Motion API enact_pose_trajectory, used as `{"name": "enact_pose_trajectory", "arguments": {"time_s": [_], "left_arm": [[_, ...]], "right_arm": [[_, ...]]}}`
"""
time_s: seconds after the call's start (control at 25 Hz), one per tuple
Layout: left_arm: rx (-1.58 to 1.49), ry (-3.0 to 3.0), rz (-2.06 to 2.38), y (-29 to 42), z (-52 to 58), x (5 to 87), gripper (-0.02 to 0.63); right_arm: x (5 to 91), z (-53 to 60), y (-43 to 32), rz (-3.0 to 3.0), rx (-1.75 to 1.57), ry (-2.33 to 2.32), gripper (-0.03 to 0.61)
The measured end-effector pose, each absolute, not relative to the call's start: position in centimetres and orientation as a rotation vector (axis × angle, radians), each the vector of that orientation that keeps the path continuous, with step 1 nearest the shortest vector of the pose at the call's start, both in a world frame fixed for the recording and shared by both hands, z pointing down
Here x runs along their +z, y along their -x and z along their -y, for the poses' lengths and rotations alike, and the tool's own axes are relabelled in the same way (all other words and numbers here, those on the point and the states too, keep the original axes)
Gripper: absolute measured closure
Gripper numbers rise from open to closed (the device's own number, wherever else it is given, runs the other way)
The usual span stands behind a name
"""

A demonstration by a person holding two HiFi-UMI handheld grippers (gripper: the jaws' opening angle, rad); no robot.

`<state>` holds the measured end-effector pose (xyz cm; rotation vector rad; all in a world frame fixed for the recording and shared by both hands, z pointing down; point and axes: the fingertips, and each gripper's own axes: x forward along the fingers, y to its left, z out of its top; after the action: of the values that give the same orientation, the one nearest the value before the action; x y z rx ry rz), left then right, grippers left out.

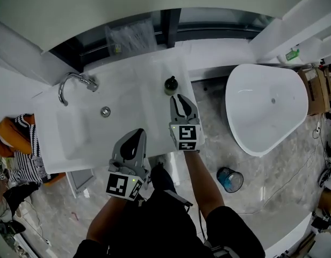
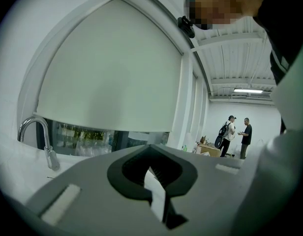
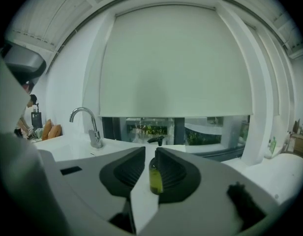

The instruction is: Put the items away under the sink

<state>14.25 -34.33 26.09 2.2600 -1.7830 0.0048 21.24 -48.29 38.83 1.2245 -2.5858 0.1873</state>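
Soap bottle (image 1: pixel 171 85) stands just beyond the narrowly parted right tongs (image 1: pixel 181 98); left tongs (image 1: pixel 137 133) are closed.

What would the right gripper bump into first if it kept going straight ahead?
Most likely the soap pump bottle on the white counter: it stands dead ahead, seen through the gap between the open jaws of the right gripper. Its distance is hard to judge.

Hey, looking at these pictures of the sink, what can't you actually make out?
- Space under the sink: head view, covered by the countertop.
- Pump bottle label: too small in head view, partly behind the right claw in right gripper view.
- Striped cloth: head view, cut by left edge.
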Motion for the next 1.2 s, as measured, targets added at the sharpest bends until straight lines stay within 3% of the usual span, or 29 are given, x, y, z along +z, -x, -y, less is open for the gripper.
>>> {"name": "enact_pose_trajectory", "arguments": {"time_s": [0.64, 1.2], "left_arm": [[0.047, -2.182, 1.805, -12.2, 35.5, 28.3, 0.607], [0.054, -2.14, 1.828, -10.6, 34.9, 29.2, 0.607]], "right_arm": [[42.1, 53.8, -18.8, 2.567, 0.156, -1.166, 0.437], [41.4, 55.3, -17.5, 2.591, 0.054, -1.173, 0.439]]}}
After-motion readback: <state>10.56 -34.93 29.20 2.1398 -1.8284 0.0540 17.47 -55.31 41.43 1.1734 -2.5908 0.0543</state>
